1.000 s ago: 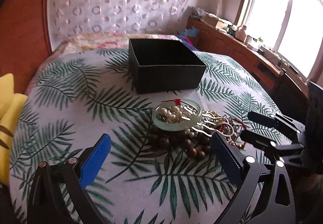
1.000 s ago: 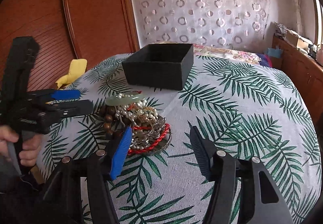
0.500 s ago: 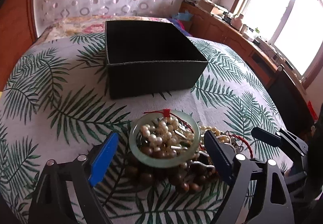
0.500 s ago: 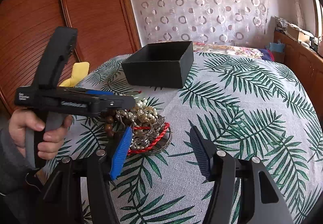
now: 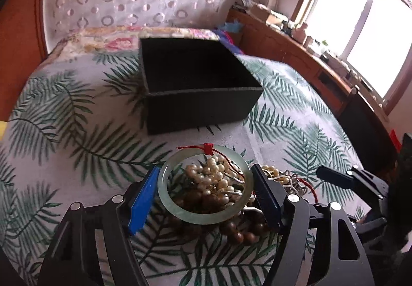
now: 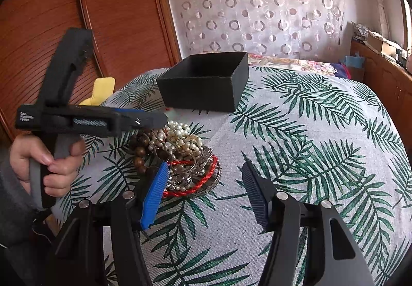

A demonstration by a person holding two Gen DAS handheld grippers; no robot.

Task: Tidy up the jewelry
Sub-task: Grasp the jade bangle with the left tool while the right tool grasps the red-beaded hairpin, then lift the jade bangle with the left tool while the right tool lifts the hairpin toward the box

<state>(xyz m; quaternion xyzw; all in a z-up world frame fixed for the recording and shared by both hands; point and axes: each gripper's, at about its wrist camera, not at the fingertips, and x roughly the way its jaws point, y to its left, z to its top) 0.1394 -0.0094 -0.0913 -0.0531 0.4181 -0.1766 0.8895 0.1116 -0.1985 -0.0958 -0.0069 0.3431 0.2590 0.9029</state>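
A pale green jade bangle (image 5: 206,215) with a red thread lies on top of a pile of jewelry (image 6: 185,157): pearls, brown wooden beads, a red cord. My left gripper (image 5: 206,195) has closed in on the bangle, one finger touching each outer side. It shows in the right wrist view (image 6: 144,118) over the pile. An open black box (image 5: 198,85) stands just behind the pile, and shows in the right wrist view (image 6: 206,85). My right gripper (image 6: 206,193) is open and empty, just right of the pile.
The table carries a palm-leaf cloth (image 6: 309,144). A wooden wall panel (image 6: 51,15) and something yellow (image 6: 101,90) are at the left. A wooden sideboard (image 5: 296,54) runs under the window at the right.
My left gripper moved forward over the pile and narrowed its fingers onto the sides of the bangle. The right gripper has stayed in place, open.
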